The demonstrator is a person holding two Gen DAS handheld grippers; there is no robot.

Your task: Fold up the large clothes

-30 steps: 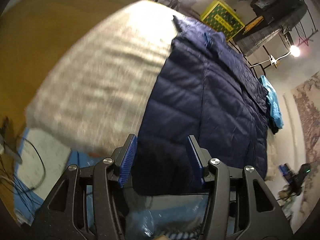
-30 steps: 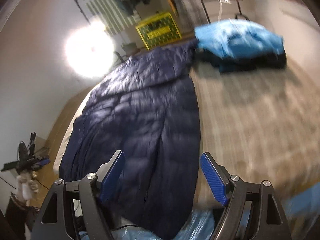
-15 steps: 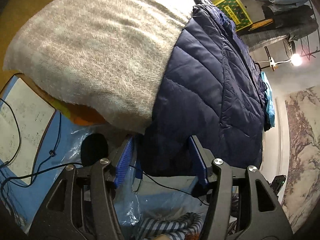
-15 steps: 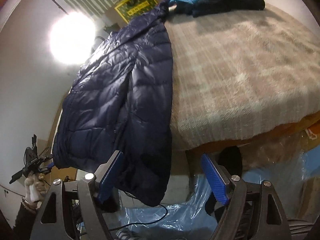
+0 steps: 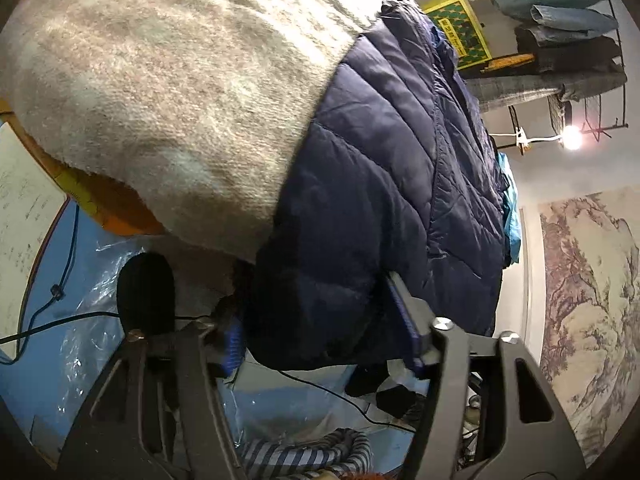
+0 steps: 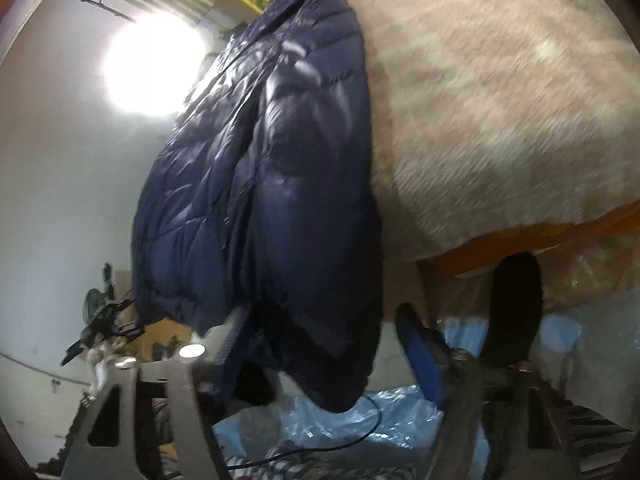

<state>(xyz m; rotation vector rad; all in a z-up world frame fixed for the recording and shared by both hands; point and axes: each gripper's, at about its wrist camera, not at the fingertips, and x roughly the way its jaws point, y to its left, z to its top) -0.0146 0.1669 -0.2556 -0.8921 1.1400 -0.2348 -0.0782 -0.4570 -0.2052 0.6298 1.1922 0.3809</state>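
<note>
A navy jacket [image 5: 392, 184] lies along a counter covered with a beige blanket [image 5: 180, 80], its lower hem hanging over the near edge. The left tool [image 5: 320, 332] has its blue-padded fingers spread, one on each side of the hanging hem corner; whether the pads touch the fabric cannot be told. The right tool [image 6: 324, 354] is also spread wide, with the jacket's [image 6: 272, 168] other bottom corner hanging between its fingers, nearer the left one. A bright lamp [image 6: 154, 64] glares behind. Blue plastic sheeting [image 5: 68, 308] and a black cable [image 5: 60, 320] lie on the floor below.
</note>
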